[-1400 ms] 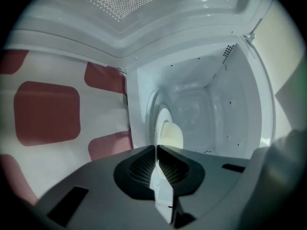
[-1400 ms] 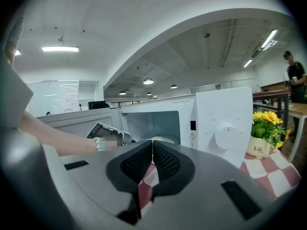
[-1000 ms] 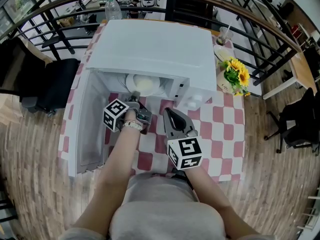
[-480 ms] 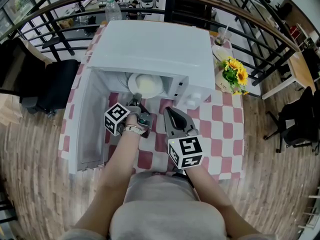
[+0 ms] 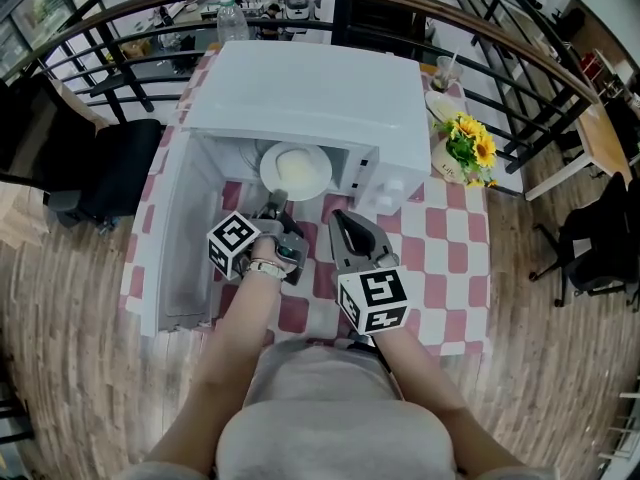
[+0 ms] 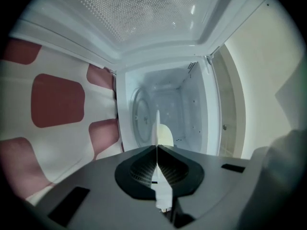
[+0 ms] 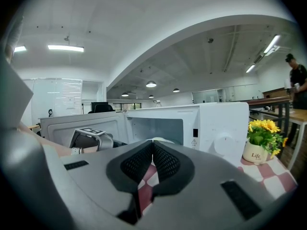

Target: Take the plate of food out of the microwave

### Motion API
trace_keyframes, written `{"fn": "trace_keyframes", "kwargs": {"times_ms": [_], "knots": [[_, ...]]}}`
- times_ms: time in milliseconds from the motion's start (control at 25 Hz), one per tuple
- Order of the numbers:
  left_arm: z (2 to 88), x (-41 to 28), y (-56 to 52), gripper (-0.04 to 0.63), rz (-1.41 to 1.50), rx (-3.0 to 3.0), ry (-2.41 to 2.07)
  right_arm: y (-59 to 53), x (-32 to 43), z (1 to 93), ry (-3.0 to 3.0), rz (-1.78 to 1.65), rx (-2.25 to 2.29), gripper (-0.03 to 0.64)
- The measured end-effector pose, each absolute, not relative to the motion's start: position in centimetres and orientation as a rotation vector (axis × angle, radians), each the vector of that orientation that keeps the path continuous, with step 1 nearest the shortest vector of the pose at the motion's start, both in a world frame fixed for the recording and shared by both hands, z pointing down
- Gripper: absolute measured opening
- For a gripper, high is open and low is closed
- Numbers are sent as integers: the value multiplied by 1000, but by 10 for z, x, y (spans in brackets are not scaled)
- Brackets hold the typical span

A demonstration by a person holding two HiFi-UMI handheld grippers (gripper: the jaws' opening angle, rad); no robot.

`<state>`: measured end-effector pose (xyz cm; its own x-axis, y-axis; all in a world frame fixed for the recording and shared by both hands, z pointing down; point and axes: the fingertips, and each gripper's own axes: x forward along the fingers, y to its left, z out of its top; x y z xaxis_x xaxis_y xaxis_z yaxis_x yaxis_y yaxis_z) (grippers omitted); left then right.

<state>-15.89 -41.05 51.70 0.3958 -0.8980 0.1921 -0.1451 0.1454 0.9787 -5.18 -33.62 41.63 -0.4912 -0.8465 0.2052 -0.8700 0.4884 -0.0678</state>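
Note:
A white plate with a pale mound of food sits at the mouth of the open white microwave, partly out of it. My left gripper is shut on the plate's near rim. In the left gripper view the plate shows edge-on between the closed jaws of the left gripper, with the food beside it and the glass turntable behind. My right gripper hangs shut and holds nothing, just right of the plate, in front of the microwave.
The microwave door stands swung open at the left. A pot of yellow flowers stands right of the microwave on the red-and-white checked tablecloth. A bottle and a railing lie behind. A person stands far right.
The left gripper has drawn the plate outward from the microwave cavity toward me and slightly up. The right gripper has stayed where it was.

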Motion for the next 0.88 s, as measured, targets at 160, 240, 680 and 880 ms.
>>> {"fn": "trace_keyframes", "kwargs": {"times_ms": [160, 240, 680, 880], "knots": [[507, -159, -403, 9, -732, 1346, -1040, -336, -49, 412, -2587, 250, 1518, 25], [505, -160, -400, 9, -740, 1346, -1039, -336, -47, 410, -2594, 265, 1529, 25], [484, -162, -372, 12, -791, 1372, -1058, -323, -57, 401, -2620, 177, 1470, 25], [473, -163, -361, 12, -869, 1385, -1024, -317, -58, 392, -2645, 133, 1475, 25]]}}
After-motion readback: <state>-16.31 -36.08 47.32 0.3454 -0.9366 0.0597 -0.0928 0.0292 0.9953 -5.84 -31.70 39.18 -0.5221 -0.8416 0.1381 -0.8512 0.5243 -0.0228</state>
